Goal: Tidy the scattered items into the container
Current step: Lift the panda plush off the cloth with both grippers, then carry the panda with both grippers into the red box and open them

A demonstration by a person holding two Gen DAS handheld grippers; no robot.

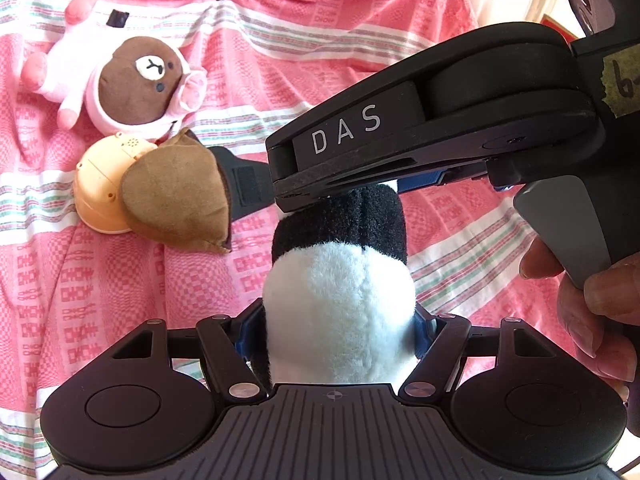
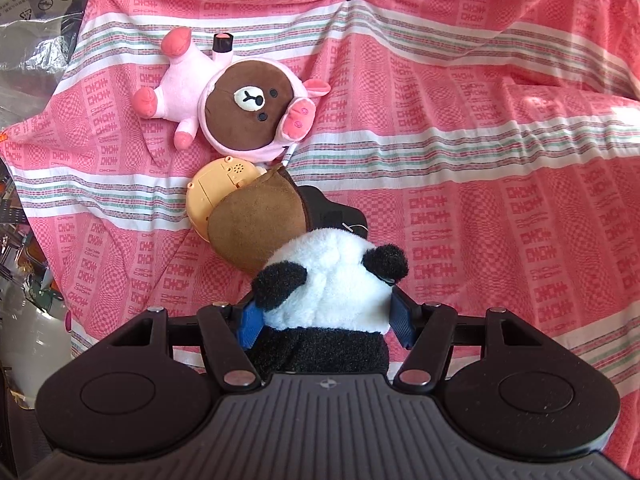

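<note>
The right tongs (image 2: 326,320) grip a black-and-white plush panda (image 2: 328,280), their blue pads (image 2: 250,320) pressed against either side of its head, just under the two black ears. Past the panda lies a brown fabric pouch (image 2: 258,224), touching a round pale-orange plastic toy (image 2: 216,184). Farther back, a brown bear plush in a pink pig suit (image 2: 236,108) lies on its back. All rest on a pink patterned cloth with white and green stripes (image 2: 480,160).
</note>
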